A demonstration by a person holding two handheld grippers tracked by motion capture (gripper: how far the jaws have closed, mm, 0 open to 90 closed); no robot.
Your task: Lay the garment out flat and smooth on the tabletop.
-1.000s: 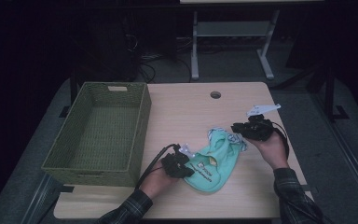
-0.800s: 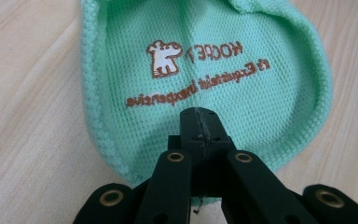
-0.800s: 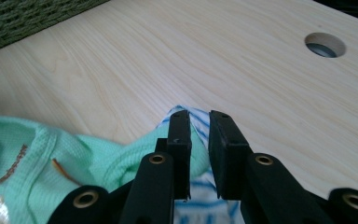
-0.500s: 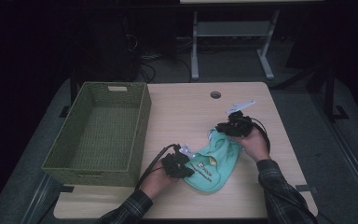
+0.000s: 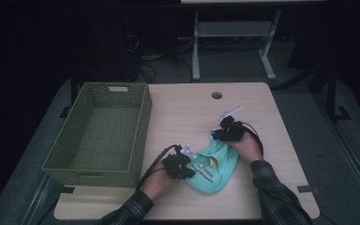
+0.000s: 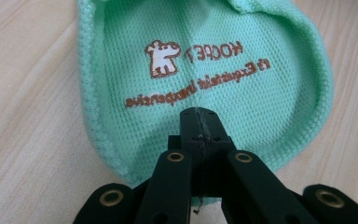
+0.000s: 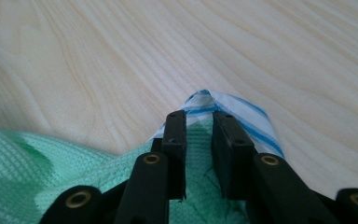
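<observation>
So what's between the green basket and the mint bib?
In the high view, bare wooden table lies between basket and bib, plus the left gripper and its cable.

Left gripper [image 5: 183, 165]: held low in the left hand [image 5: 161, 182], jaws fully closed, pads meeting. Right gripper [image 5: 220, 132]: held in the right hand [image 5: 247, 146], jaws slightly parted, just been opening. Both forearms enter from below, plaid sleeves [image 5: 276, 197].

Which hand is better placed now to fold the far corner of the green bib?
Right: the right gripper straddles the striped corner of the bib; the left gripper pins the near edge.
</observation>
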